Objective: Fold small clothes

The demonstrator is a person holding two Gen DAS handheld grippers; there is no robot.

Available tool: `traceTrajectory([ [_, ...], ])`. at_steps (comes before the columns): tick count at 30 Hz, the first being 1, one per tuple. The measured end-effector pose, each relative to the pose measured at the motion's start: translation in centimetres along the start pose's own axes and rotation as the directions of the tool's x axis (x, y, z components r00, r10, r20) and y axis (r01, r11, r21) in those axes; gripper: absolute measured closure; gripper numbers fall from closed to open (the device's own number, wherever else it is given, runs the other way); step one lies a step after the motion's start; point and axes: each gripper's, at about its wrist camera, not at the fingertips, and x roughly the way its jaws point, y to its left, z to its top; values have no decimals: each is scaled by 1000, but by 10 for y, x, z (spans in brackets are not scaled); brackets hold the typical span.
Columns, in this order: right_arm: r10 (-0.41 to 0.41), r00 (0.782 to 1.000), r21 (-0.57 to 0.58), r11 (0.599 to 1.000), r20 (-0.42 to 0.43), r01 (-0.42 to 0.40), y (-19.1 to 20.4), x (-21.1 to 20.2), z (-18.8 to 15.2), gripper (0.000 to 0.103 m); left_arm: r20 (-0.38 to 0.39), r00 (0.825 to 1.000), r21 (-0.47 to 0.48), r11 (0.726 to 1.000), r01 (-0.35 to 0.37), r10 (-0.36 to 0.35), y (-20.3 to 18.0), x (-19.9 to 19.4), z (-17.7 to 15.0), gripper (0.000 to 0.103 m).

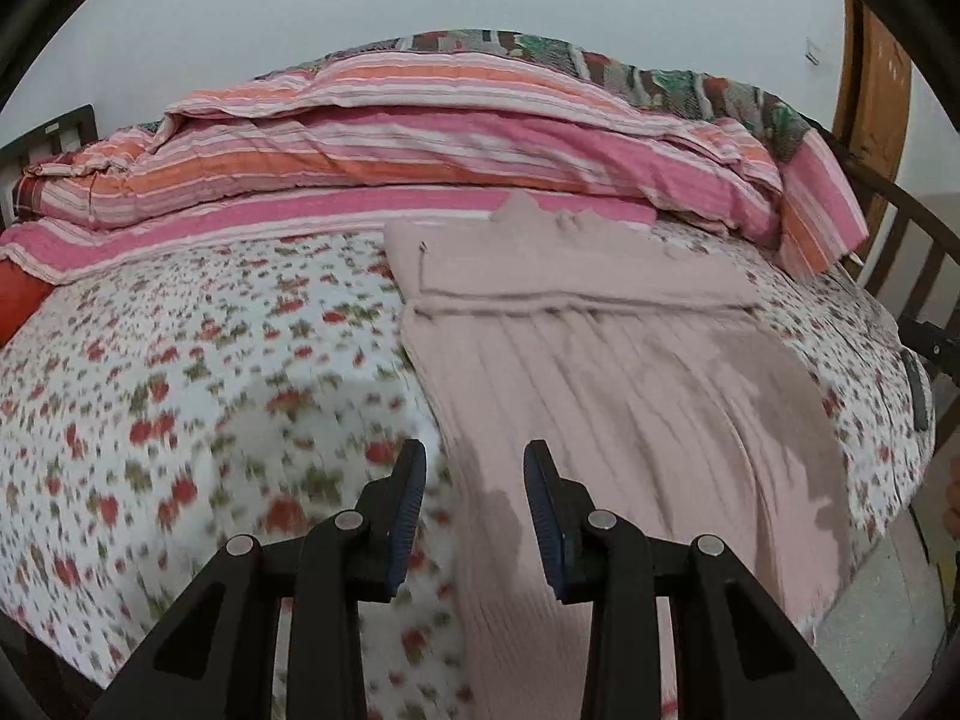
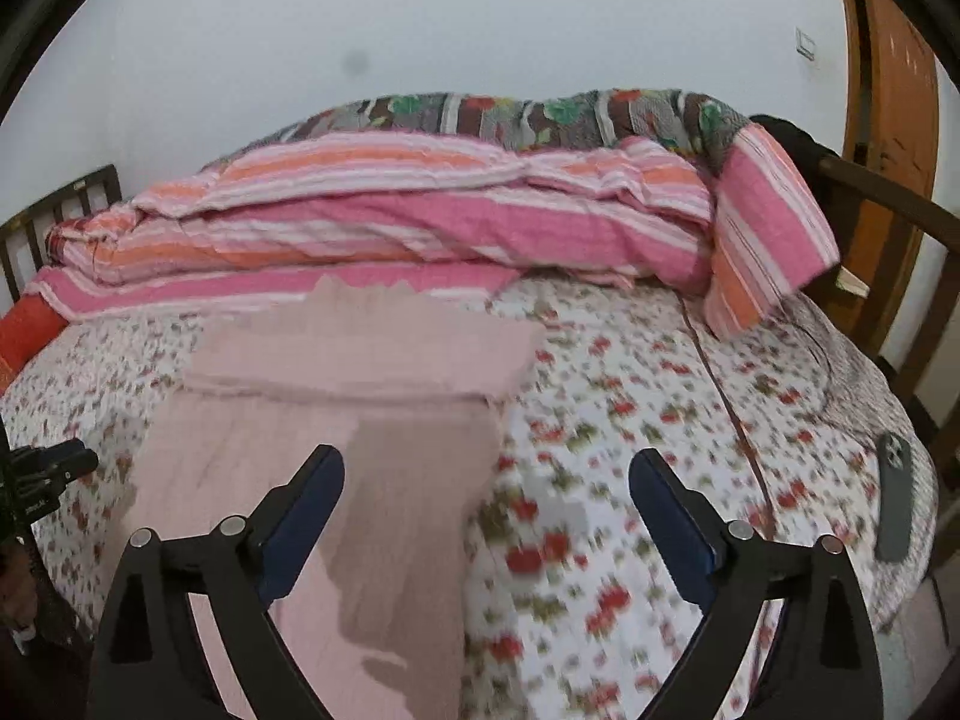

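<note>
A pale pink ribbed garment (image 1: 600,372) (image 2: 336,420) lies spread lengthwise on the floral bedsheet (image 1: 180,360) (image 2: 630,420). Its far end is folded over into a flat band (image 1: 570,264) (image 2: 360,354). My left gripper (image 1: 474,468) hovers over the garment's near left edge, its jaws a little apart with nothing between them. My right gripper (image 2: 486,480) hangs over the garment's right edge, jaws spread wide and empty. The left gripper (image 2: 48,468) also shows at the left edge of the right wrist view.
A pile of pink and orange striped quilts (image 1: 420,144) (image 2: 390,216) lies along the far side of the bed. A dark phone (image 2: 894,498) (image 1: 918,396) rests near the right edge. A wooden bed rail (image 2: 888,204) and a door (image 2: 888,90) stand at right.
</note>
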Motion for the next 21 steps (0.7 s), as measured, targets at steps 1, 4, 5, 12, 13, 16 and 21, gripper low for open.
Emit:
traceTrajectory([
  [1, -9, 1000, -7, 1000, -4, 9, -1, -6, -7, 6, 1, 1000, -2, 1000, 3, -3, -1, -2, -4, 71],
  [4, -33, 999, -6, 999, 27, 33, -5, -20, -25, 6, 18, 1000, -23, 1000, 16, -16, -2, -12, -13, 71],
  [5, -37, 999, -3, 999, 34, 38, -7, -23, -30, 6, 23, 999, -30, 999, 24, -23, -2, -14, -16, 71],
  [12, 46, 999, 60, 997, -28, -45, -18, -20, -58, 6, 0, 1000, -38, 999, -26, 26, -5, -19, -22, 71],
  [13, 76, 997, 67, 995, -23, -74, -18, -19, -63, 6, -7, 1000, -49, 998, -27, 27, -3, -18, -23, 70],
  [16, 155, 988, 106, 983, -16, -152, -18, -14, -74, 6, -25, 999, -110, 994, -27, 24, 8, -14, -30, 46],
  [21, 188, 982, 236, 955, -21, -178, -26, 4, -86, 16, -5, 1000, -162, 987, 4, -5, 23, -9, -50, 40],
])
